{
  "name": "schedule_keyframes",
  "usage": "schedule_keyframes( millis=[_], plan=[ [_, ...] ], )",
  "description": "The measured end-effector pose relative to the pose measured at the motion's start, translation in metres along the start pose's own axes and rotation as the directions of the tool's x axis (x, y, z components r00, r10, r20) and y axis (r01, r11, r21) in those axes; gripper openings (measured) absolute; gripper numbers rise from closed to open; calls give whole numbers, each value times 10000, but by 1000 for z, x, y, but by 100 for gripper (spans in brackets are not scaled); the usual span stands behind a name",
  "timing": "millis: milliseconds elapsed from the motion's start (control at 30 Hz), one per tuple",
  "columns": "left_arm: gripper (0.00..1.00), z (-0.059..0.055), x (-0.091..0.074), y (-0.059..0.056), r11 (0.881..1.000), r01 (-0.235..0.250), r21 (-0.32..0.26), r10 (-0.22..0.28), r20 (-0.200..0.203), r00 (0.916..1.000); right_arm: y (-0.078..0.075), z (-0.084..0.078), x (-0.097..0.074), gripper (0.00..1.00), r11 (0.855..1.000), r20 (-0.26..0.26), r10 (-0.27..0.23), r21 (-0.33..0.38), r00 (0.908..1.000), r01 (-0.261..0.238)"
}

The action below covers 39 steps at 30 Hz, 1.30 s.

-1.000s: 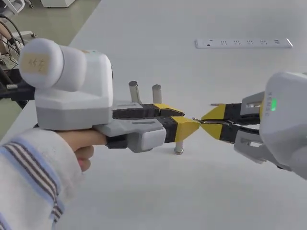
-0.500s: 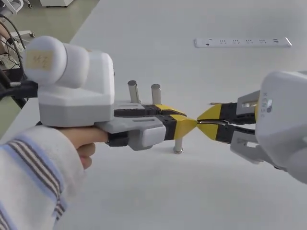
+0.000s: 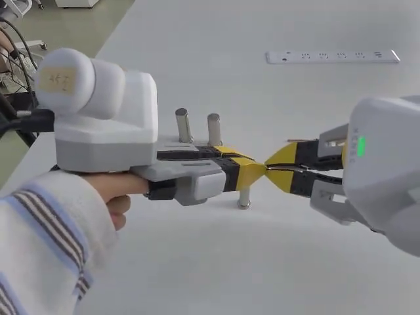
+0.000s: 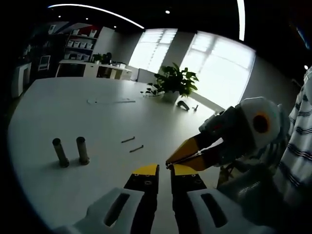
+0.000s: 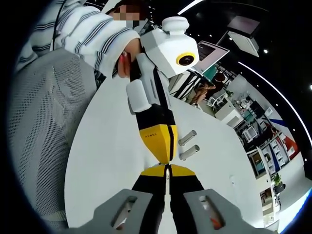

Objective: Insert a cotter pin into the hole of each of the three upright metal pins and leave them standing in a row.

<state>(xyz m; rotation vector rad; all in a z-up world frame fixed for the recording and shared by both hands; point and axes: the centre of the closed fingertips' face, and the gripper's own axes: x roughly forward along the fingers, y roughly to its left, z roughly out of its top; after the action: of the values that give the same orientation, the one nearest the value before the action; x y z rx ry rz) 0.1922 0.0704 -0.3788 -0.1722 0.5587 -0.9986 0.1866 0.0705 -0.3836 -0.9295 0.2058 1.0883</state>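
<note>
The left gripper's (image 4: 165, 168) jaws stand at a narrow gap, and in the head view they close on the top of an upright pin (image 3: 244, 195). The pin's stem and foot show below the yellow tips, and the foot seems to rest on the table (image 3: 197, 262).

The right gripper's (image 5: 167, 169) jaws are pressed together, with a thin dark sliver between the tips. Whether that sliver is a cotter pin is too small to tell. The right gripper's tips meet the left gripper's tips nose to nose, right at the gripped pin's top.

Two more pins (image 3: 183, 125) (image 3: 214, 128) stand upright just beside each other, behind the left gripper and apart from the gripped one. Two loose cotter pins (image 4: 128, 140) (image 4: 136, 148) lie flat on the table, near each other and well apart from the jaws. A power strip (image 3: 333, 58) lies at the far side. A hand (image 3: 115, 197) in a striped sleeve (image 3: 46, 249) holds the left gripper.
</note>
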Motion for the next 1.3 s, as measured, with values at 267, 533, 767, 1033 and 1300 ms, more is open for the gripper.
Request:
schedule_keyframes(
  millis=[267,533,767,1033,1300],
  plan=[
    [2,0,0,-1,9999,43,-128,-43,7,10000,0,1,0,0,10000,-22,-43,-54,10000,43],
    [0,1,2,1,9987,135,-489,-134,26,9999,-1,-1,1,0,10000,-87,-87,-42,9999,87],
    [0,3,2,0,9967,255,-768,-243,167,9996,-3,0,0,0,9999,-30,-134,27,9999,134],
    [0,3,0,0,9980,201,-593,-191,166,9997,-3,2,1,0,10000,-1,-61,63,10000,61],
    [0,0,0,2,9948,111,-1008,-106,49,9999,-1,1,3,0,9998,-29,22,176,10000,-22]
  ],
)
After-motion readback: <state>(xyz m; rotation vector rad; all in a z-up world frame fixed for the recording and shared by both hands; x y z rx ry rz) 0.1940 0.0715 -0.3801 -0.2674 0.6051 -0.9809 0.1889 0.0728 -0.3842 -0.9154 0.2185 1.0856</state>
